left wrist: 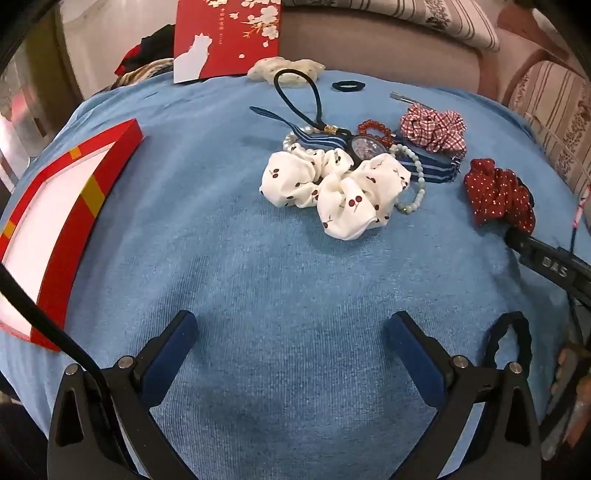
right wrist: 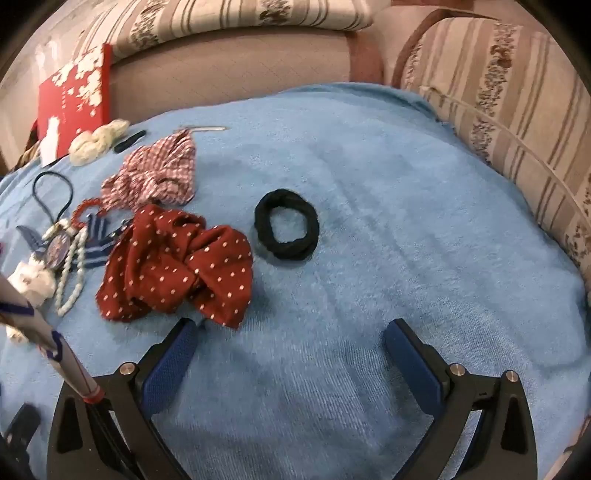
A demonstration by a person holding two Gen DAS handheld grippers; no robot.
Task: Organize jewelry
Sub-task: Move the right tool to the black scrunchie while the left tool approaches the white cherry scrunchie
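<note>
I count four fabric scrunchies on the blue towel (left wrist: 229, 236): a white cherry-print scrunchie (left wrist: 334, 188), a red gingham scrunchie (left wrist: 434, 129), a dark red dotted scrunchie (right wrist: 177, 264) and a cream scrunchie (left wrist: 284, 68) at the far edge. I see three black elastic bands: a thick black band (right wrist: 286, 229), a thin black band (left wrist: 348, 86) near the far edge, and a long looped hair tie (left wrist: 295, 99). There are three bead bracelets: a red bead bracelet (left wrist: 375, 129), a pale green bead bracelet (left wrist: 415, 177) and a white pearl bracelet (left wrist: 295, 142). One watch (left wrist: 365, 147) on a striped strap. Two red box parts: an open red tray (left wrist: 74, 206) at the left edge and a red lid (left wrist: 229, 35) standing at the far edge.
</note>
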